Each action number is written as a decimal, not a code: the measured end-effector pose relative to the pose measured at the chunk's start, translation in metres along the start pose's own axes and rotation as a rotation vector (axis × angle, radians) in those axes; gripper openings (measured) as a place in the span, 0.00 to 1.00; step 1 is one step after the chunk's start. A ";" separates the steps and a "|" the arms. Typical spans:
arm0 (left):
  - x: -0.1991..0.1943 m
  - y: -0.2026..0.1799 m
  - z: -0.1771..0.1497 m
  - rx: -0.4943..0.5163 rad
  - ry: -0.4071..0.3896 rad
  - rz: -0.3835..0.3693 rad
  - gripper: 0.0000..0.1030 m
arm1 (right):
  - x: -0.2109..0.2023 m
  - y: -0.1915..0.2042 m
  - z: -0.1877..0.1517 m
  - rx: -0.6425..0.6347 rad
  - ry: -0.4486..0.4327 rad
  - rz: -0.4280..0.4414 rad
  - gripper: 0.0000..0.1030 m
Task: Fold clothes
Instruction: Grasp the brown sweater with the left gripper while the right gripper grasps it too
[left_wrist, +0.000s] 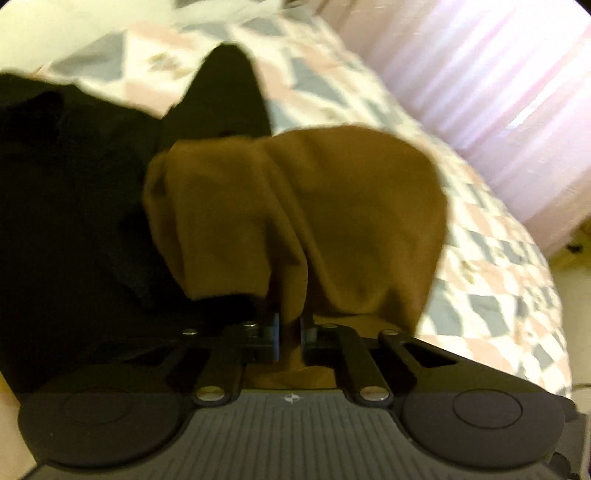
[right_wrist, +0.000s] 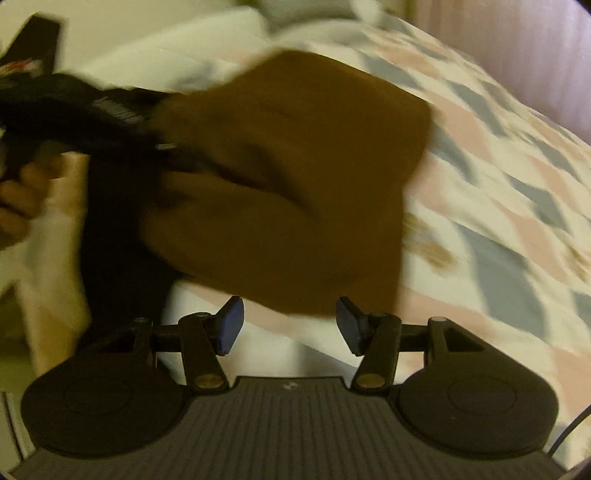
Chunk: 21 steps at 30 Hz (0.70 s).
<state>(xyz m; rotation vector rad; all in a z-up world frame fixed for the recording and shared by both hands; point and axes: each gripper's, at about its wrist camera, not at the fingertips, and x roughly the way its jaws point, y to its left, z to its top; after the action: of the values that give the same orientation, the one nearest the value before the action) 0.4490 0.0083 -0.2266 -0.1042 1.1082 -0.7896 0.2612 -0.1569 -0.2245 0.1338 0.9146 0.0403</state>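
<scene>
Left gripper (left_wrist: 291, 328) jaws pinched brown cloth (left_wrist: 295, 206), lifted over bed (left_wrist: 491, 295). Right gripper (right_wrist: 290, 325) jaws stood spread, empty, cloth just beyond. Patchwork quilt (right_wrist: 498, 206) covered bed; black garment (left_wrist: 66, 206) beside; pink curtain (left_wrist: 498, 92) behind.

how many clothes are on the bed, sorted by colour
Brown: 1, the brown garment, pinched in the shut left gripper
Black: 1, the black garment, lying beside the brown one
Total: 2 on the patchwork bedspread. The pale fabric at the far end is too blurred to count. The right gripper is open and holds nothing.
</scene>
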 end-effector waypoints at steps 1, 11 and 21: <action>-0.007 -0.003 0.002 0.021 -0.007 -0.028 0.06 | 0.002 0.010 0.002 -0.005 -0.021 0.031 0.50; -0.033 -0.011 0.004 0.089 -0.010 -0.244 0.16 | 0.056 0.076 0.029 0.079 -0.269 0.001 0.78; -0.053 -0.001 0.002 0.172 -0.051 -0.137 0.33 | 0.006 -0.019 0.019 0.390 -0.295 -0.194 0.06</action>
<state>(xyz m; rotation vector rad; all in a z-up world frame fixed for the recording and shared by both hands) 0.4388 0.0397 -0.1855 -0.0551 0.9878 -0.9964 0.2793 -0.1768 -0.2208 0.4024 0.6278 -0.3320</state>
